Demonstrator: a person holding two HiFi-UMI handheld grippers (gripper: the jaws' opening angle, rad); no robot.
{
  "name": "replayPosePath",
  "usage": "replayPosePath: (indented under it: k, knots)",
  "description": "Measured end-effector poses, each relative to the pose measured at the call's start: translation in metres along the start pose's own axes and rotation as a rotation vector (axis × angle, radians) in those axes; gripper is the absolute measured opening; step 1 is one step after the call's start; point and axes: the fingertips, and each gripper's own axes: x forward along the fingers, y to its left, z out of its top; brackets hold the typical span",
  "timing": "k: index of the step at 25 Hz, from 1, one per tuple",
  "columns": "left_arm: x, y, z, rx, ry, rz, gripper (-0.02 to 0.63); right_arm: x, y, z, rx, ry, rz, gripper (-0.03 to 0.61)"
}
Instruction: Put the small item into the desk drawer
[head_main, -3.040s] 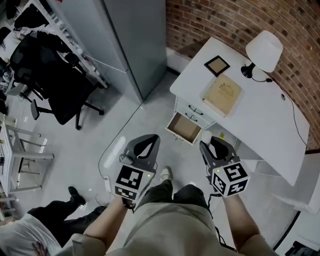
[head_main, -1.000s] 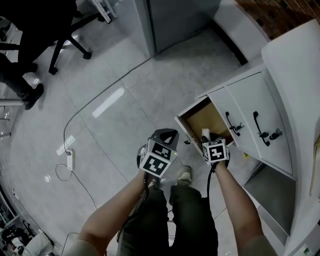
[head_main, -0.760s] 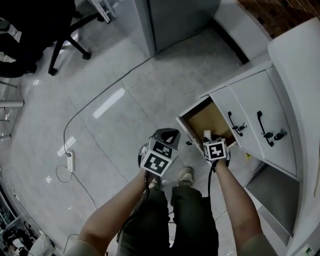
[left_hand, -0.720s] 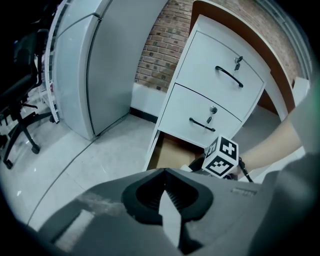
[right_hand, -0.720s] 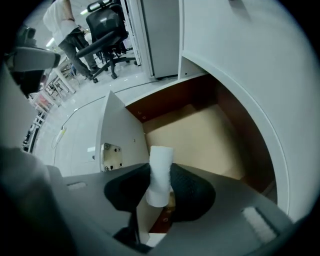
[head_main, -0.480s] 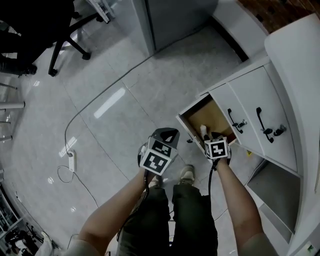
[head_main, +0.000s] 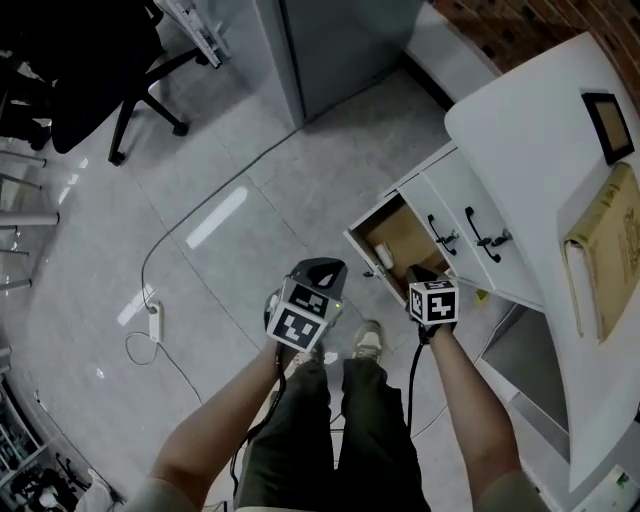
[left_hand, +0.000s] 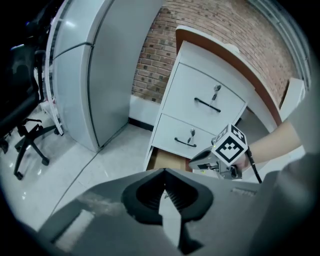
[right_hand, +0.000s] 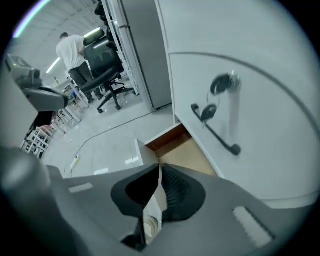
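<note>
Under the white desk, the bottom drawer stands pulled out, its brown wooden floor exposed. The small pale item lies inside it, close to the drawer's white front panel and free of either tool.

Your right gripper hangs over the drawer's open end, marker cube up. Its own view shows the ribbed jaws closing, tips already meeting, with nothing caught between them; the drawer's edge and wooden floor sit just past the tips.

Your left gripper sits beside it over the grey floor, short of the drawer front. Its jaws are pressed together and empty, aimed toward the drawers.

Two more drawers above the open one stay pushed in, each with a black handle.

On the desk top lie a tan book and a dark picture frame, well apart from the drawer.

Around you: a grey cabinet, a brick wall, a black office chair, and a power strip with its cable trailing over the tiles. One of your shoes shows between the grippers.
</note>
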Motion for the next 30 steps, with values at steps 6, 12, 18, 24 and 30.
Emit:
replayPosePath:
  k: [6,12,18,24,30]
  knots:
    - [-0.074,-0.02,0.046,0.015,-0.034,0.005,0.003,-0.093,0.027,0.05,-0.024,-0.085,0.003,0.005]
    - [-0.149,-0.046,0.101,0.066,-0.074,0.007,0.003,-0.211,0.067,0.101,-0.081,-0.223,0.018,0.005]
    - [-0.226,-0.077,0.162,0.116,-0.158,0.005,0.002,-0.328,0.112,0.135,-0.092,-0.347,0.032,0.004]
    - [-0.308,-0.108,0.218,0.239,-0.26,0.048,0.003,-0.429,0.157,0.161,-0.108,-0.469,0.051,0.003]
    - [-0.377,-0.136,0.251,0.304,-0.34,0.075,0.002,-0.502,0.187,0.18,-0.055,-0.551,0.113,0.003]
